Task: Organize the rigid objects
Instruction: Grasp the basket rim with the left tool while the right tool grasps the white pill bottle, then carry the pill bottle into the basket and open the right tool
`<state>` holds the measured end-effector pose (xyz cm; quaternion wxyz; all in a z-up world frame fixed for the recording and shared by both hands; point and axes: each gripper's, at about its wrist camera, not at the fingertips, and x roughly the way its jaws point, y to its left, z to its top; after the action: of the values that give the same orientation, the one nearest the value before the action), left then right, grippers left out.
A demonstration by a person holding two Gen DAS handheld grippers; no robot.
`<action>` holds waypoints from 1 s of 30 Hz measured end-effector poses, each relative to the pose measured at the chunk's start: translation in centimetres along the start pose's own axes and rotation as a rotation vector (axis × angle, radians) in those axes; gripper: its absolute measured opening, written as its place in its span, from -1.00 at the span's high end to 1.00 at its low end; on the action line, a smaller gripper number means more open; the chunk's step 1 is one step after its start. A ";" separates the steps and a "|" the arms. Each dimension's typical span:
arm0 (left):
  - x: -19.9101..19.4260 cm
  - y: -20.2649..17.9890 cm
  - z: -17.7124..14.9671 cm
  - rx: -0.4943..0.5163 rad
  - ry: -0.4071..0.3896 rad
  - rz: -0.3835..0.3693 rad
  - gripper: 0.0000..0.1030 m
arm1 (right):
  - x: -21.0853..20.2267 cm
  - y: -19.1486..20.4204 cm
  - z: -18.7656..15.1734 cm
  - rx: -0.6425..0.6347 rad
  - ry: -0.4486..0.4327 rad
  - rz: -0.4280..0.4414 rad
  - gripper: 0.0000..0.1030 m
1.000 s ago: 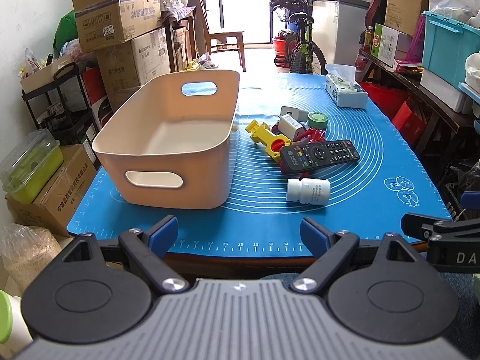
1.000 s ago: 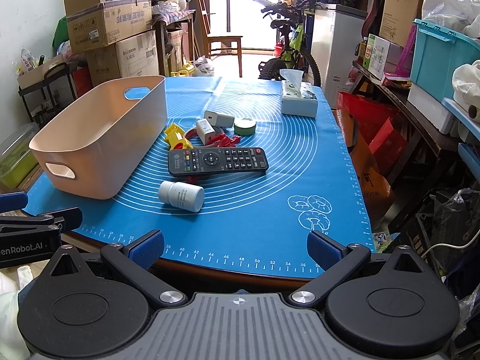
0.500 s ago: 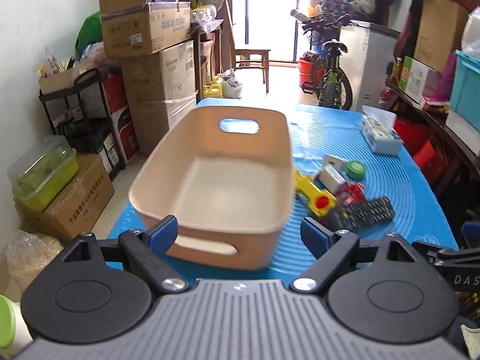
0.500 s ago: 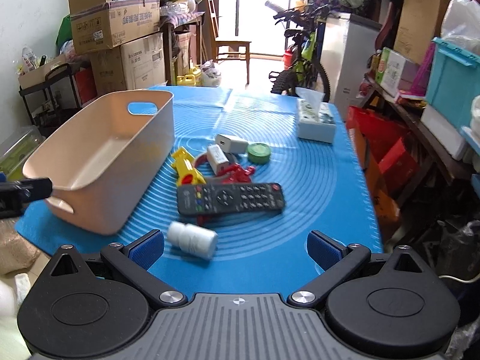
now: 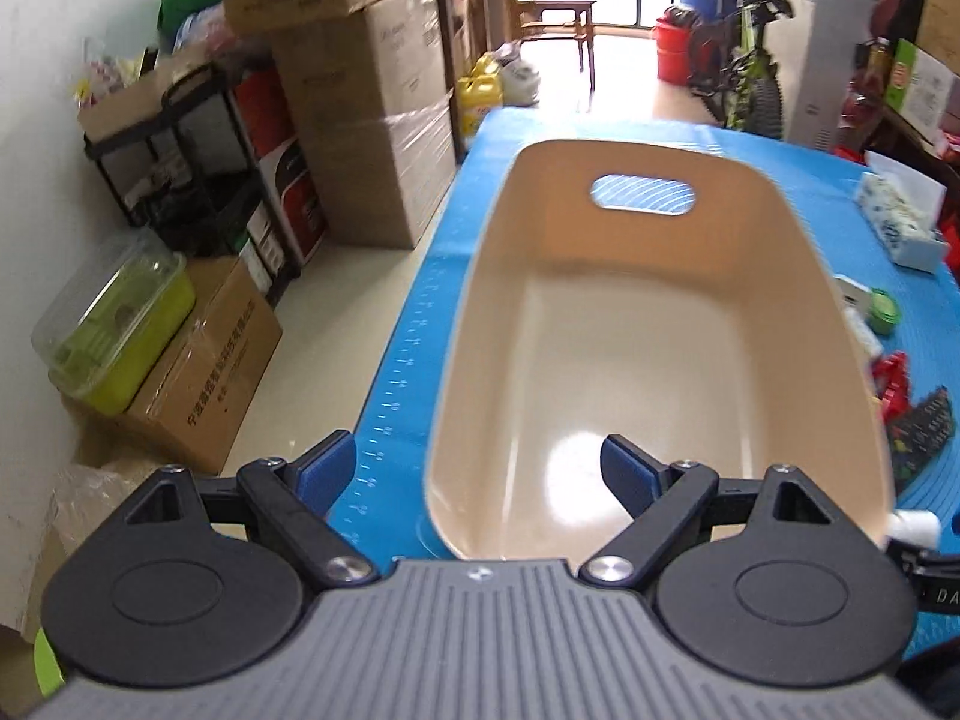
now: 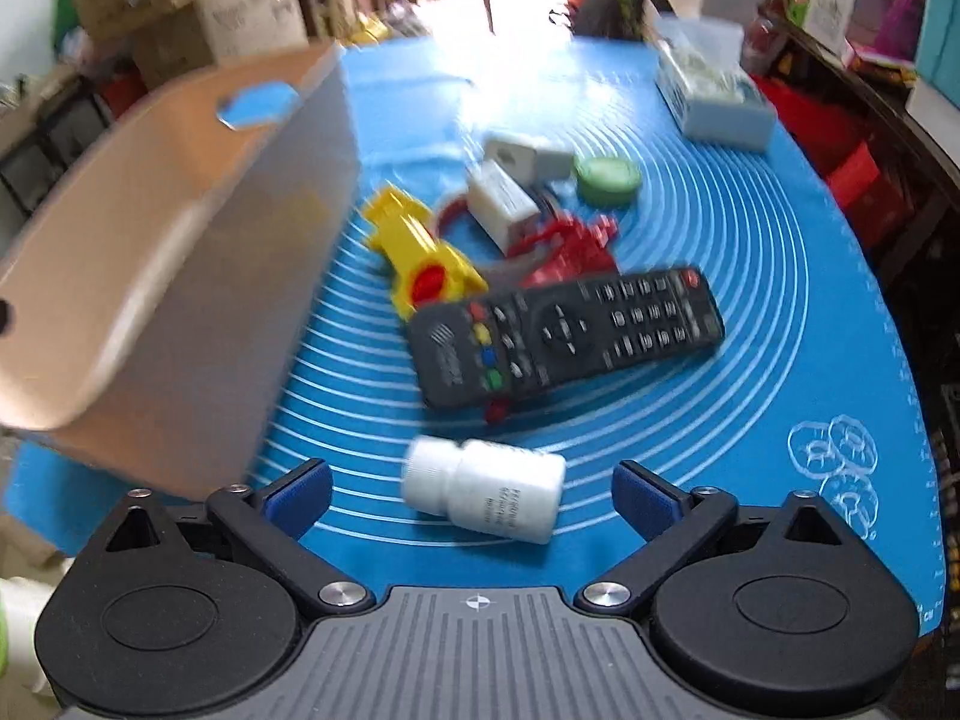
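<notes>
Both grippers have swung in over the counter in the last second! The left gripper [image 5: 477, 465] has come forward and now hangs above the near end of the beige bin [image 5: 798, 276], fingers wide apart and holding nothing, one blue pad outside the bin's left wall and the other over its bare floor. The bin sits along the left edge of the blue mat [image 6: 750, 312], nothing in it yet.

Over on the other side, the right gripper [image 6: 471, 498] has dropped low and close, and the white pill bottle [image 6: 486, 495] that was well ahead of it a second ago now lies on its side right between the spread fingers, near the front edge of the counter. Those fingers are open too, not touching it as far as I can tell through the motion blur.

Beyond the bottle, the black remote [image 6: 567, 336] lies across the red toy [image 6: 570, 252], with the yellow toy [image 6: 420, 252] just beside the bin wall, then two white chargers [image 6: 504, 204] and a green lid [image 6: 606, 179].

So the bottle looks like the first pick, with a short carry left into the bin.
</notes>
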<state>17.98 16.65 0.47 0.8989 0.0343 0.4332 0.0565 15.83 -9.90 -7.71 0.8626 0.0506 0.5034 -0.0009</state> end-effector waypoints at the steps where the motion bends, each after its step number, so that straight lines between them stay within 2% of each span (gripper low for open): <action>1: 0.6 0.3 0.1 -0.005 0.015 0.003 -0.71 | 0.5 -0.2 0.0 0.012 0.010 -0.009 -0.86; 3: 1.5 0.7 0.2 0.003 0.046 -0.003 -0.68 | 1.4 -0.3 -0.1 0.031 0.025 -0.013 -0.85; 4: 2.0 0.8 0.3 0.008 0.060 -0.002 -0.56 | 1.9 -0.4 0.0 0.035 0.033 -0.020 -0.83; 5: 2.5 1.0 0.3 0.012 0.075 0.002 -0.37 | 2.2 -0.3 0.0 0.038 0.039 -0.026 -0.81; 6: 2.9 1.1 0.4 0.012 0.094 0.002 -0.27 | 2.5 -0.2 0.0 0.038 0.043 -0.026 -0.80; 8: 3.5 1.4 0.4 -0.005 0.128 -0.012 0.17 | 2.7 0.2 0.0 0.030 0.045 -0.032 -0.75; 9: 3.6 1.6 0.4 -0.018 0.141 -0.024 0.29 | 2.7 0.5 0.0 0.021 0.039 -0.033 -0.73; 10: 3.7 1.6 0.3 -0.029 0.154 -0.038 0.51 | 2.7 0.6 0.0 0.014 0.034 -0.033 -0.70; 11: 3.9 1.7 0.3 -0.036 0.161 -0.047 0.61 | 2.7 0.7 0.1 0.010 0.030 -0.034 -0.65; 13: 3.8 1.5 0.3 -0.029 0.162 -0.041 0.62 | 2.8 0.8 0.3 0.005 0.023 -0.039 -0.53; 14: 3.8 1.4 0.3 -0.020 0.162 -0.036 0.72 | 2.7 0.7 0.4 0.003 0.022 -0.045 -0.46; 16: 3.7 1.3 0.3 -0.014 0.166 -0.034 0.77 | 2.4 0.5 0.4 0.004 0.015 -0.031 -0.32; 24: 3.9 1.8 0.6 -0.044 0.169 -0.053 0.79 | 0.6 -1.2 0.7 0.047 -0.013 0.005 -0.32; 30: 4.0 1.9 0.5 -0.045 0.166 -0.061 0.80 | -3.1 -2.5 2.1 0.054 -0.084 0.066 -0.32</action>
<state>20.74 19.10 -2.09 0.8617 -0.0039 0.5058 0.0411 15.99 -12.69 -4.16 0.8808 0.0902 0.4647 0.0120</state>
